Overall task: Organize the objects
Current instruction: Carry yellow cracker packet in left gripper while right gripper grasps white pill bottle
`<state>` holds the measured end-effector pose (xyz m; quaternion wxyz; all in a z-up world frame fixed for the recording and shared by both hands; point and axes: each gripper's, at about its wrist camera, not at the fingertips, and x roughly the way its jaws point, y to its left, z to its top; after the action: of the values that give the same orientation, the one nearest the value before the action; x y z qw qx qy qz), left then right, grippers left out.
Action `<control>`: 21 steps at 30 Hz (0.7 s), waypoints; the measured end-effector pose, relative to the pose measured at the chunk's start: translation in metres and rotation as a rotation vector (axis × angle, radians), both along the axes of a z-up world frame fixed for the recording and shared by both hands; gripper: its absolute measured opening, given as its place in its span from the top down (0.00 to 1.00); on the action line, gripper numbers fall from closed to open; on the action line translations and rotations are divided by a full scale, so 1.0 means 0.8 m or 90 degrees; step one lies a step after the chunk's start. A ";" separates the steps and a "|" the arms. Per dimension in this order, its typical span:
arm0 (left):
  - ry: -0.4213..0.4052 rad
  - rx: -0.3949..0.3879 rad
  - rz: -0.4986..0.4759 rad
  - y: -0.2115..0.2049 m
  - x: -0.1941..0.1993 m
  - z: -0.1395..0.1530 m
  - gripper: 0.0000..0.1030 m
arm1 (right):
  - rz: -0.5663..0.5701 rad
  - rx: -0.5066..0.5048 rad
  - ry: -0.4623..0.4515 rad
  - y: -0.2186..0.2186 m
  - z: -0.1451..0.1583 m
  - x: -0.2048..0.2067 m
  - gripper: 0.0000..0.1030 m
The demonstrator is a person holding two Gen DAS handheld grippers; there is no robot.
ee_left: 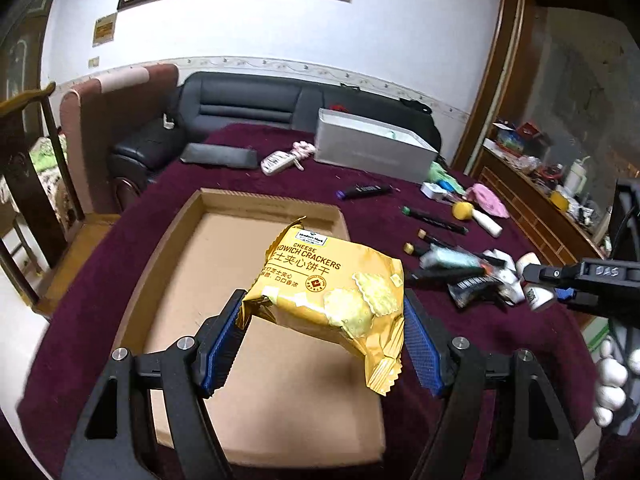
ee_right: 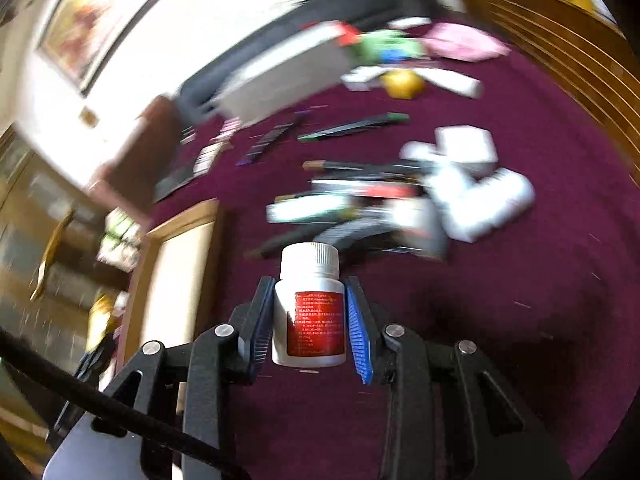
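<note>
The left gripper [ee_left: 324, 322] is clamped on a yellow packet of cheese sandwich crackers [ee_left: 332, 292], its blue pads [ee_left: 222, 334] pressing the packet from both sides. The packet hangs in the air above the open cardboard tray [ee_left: 168, 248], over the tray's right half, with its crimped lower end drooping past the right finger. The tray itself lies flat on the maroon tablecloth [ee_left: 360, 152] and shows a bare brown floor.

The right gripper [ee_right: 308, 320] is closed on a small white pill bottle [ee_right: 309, 312] with a red label and a ribbed white cap. The bottle stands upright between the fingers, cap pointing away from the camera, and is held clear of the cloth. In the left wrist view the same gripper enters from the right edge, with the bottle [ee_left: 538, 296] at its tip just beside a loose heap of items.

That heap [ee_right: 380, 200] lies on the cloth to the right of the tray: dark pens or markers, a pale green packet and several white bottles, all blurred in the right wrist view. Further back sit a grey open box [ee_left: 372, 144], a black flat case [ee_left: 220, 156], a white remote-like object [ee_left: 276, 162], a black marker [ee_left: 362, 191], a yellow round-headed item [ee_left: 464, 210] and a pink cloth piece [ee_left: 490, 200]. A white-gloved hand [ee_left: 610, 384] shows at the right edge of the left wrist view. A black sofa [ee_left: 248, 104] stands behind the table.
</note>
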<state>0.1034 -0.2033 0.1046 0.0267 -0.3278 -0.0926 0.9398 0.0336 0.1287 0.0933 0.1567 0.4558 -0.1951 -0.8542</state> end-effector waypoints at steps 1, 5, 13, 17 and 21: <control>0.000 -0.012 0.008 -0.003 -0.007 0.002 0.34 | 0.026 -0.010 0.002 -0.021 0.005 -0.006 0.69; -0.013 -0.036 0.021 -0.016 -0.050 0.000 0.34 | 0.116 -0.033 -0.011 -0.108 0.012 -0.037 0.69; -0.080 -0.011 0.044 -0.057 -0.134 -0.048 0.34 | 0.171 -0.006 -0.052 -0.236 -0.015 -0.111 0.68; -0.120 0.009 0.068 -0.076 -0.164 -0.080 0.34 | 0.167 0.017 -0.076 -0.262 -0.041 -0.145 0.68; -0.133 0.018 0.071 -0.078 -0.179 -0.093 0.33 | 0.162 0.041 -0.087 -0.271 -0.054 -0.162 0.68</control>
<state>-0.0399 -0.2659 0.0299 -0.0308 -0.4178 -0.1263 0.8992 -0.0964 -0.0883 0.0500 0.2357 0.5388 -0.1184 -0.8001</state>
